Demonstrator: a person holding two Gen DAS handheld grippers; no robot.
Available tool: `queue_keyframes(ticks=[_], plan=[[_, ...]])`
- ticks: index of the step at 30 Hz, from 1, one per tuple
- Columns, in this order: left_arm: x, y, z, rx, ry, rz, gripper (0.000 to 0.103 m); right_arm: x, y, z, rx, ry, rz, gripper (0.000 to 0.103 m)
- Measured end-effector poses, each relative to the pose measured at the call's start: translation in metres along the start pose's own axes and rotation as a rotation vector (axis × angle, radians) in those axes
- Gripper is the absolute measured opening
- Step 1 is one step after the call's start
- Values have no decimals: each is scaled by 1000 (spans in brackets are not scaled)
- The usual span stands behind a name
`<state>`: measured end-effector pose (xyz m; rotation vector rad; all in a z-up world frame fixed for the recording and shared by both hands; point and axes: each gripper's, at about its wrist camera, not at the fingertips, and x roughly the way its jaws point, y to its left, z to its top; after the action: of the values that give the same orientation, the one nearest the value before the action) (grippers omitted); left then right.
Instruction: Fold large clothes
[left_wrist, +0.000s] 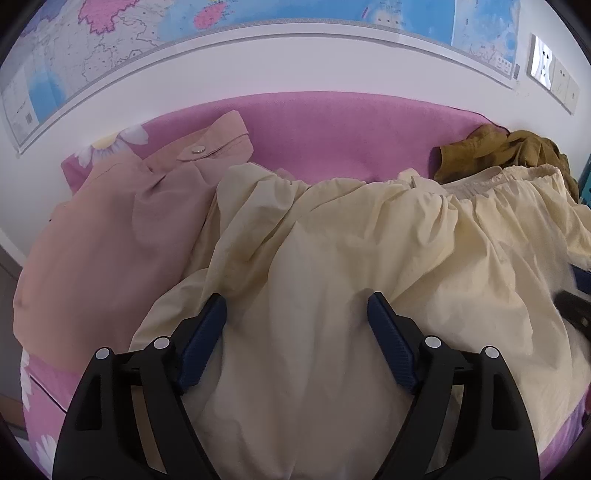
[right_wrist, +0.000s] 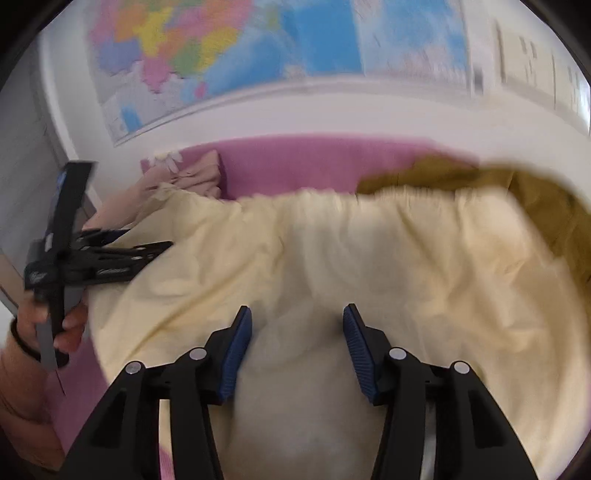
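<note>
Jaws of both grippers gape over the crumpled cream garment (left_wrist: 332, 240)

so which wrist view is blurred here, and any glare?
Right wrist view: motion blur smears the map and cream garment. Left wrist view: sharp, fisheye bends the map's lower edge; mild glare on the wall socket.

three garments: cream (left_wrist: 332, 258), pink (left_wrist: 122, 229), mustard (left_wrist: 509, 151), one wall map (left_wrist: 110, 48), two tools (left_wrist: 295, 310) (right_wrist: 297, 317)
</note>
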<state>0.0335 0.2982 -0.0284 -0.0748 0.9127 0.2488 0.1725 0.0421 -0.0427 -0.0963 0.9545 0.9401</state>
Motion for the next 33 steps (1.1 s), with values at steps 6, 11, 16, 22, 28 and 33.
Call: queue_keyframes(ticks=[6,11,16,22,28,33], plan=[[7,-1,5,0,18,17,82,17,6,4,-53,22,-85,50],[12,-2,7,-2,29,25,84,20,2,8,-4,37,-75,49],[5,0,5,0,20,22,84,-8,2,6,24,13,-42,49],[-19,4,-7,-15,-40,-21,83,-50,-6,-10,50,-33,-12,56],[-63,17,-32,-40,-129,-90,87,-84,-16,-31,108,-60,52,64],[-91,32,-57,-79,-155,-157,87,-106,-30,-53,209,-73,140,68]])
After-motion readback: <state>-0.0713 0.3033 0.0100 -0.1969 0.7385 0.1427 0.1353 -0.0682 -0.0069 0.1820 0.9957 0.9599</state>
